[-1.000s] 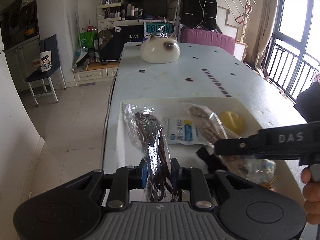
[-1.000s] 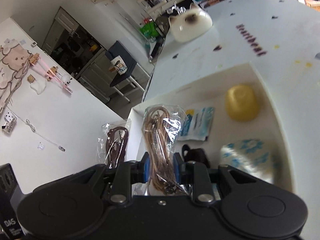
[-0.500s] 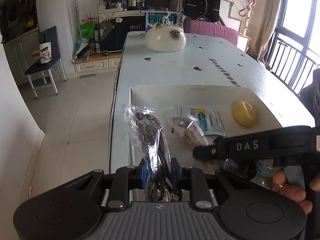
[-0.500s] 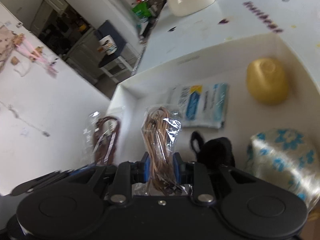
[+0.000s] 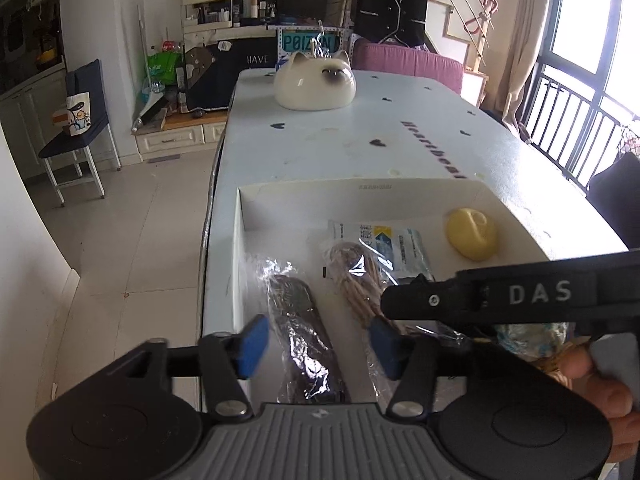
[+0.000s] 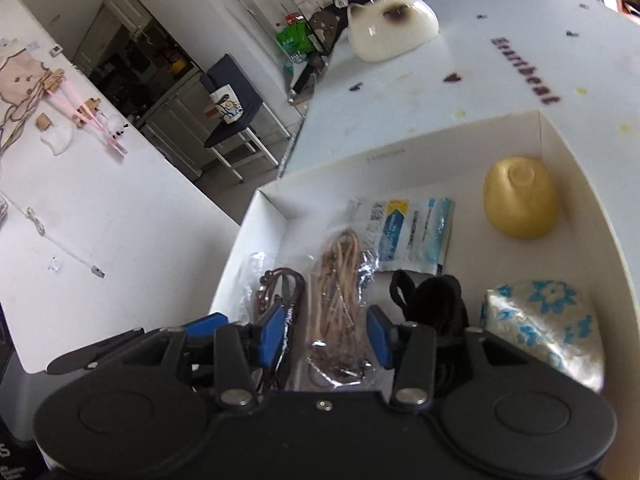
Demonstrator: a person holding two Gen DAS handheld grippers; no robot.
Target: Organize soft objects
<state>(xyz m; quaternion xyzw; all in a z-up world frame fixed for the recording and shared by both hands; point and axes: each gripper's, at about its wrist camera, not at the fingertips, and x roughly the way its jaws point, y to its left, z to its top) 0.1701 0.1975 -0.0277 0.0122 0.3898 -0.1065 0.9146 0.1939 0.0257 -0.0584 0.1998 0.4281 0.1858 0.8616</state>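
Note:
A shallow white box (image 5: 360,192) sits on the pale table. My left gripper (image 5: 318,344) hangs over its left end, jaws opening. A clear bag of dark brown cord (image 5: 300,320) lies loose between the blue pads, which do not touch it. My right gripper (image 6: 326,336) is just to its right, jaws also opening, with a clear bag of tan cord (image 6: 340,280) lying free between its pads. In the left wrist view the right gripper (image 5: 520,296) crosses as a black bar above the tan cord bag (image 5: 360,280). The brown cord bag (image 6: 280,284) lies beside the tan one.
The box also holds a blue-and-white packet (image 6: 412,232), a yellow squishy lump (image 6: 520,196), a black fabric item (image 6: 436,300) and a blue-flowered bundle (image 6: 540,320). A cat-shaped cream object (image 5: 316,84) stands at the table's far end. The table's left edge drops to the floor.
Both grippers were shut on their cord bags and held them upright. Both have opened, and the bags now lie flat in the box.

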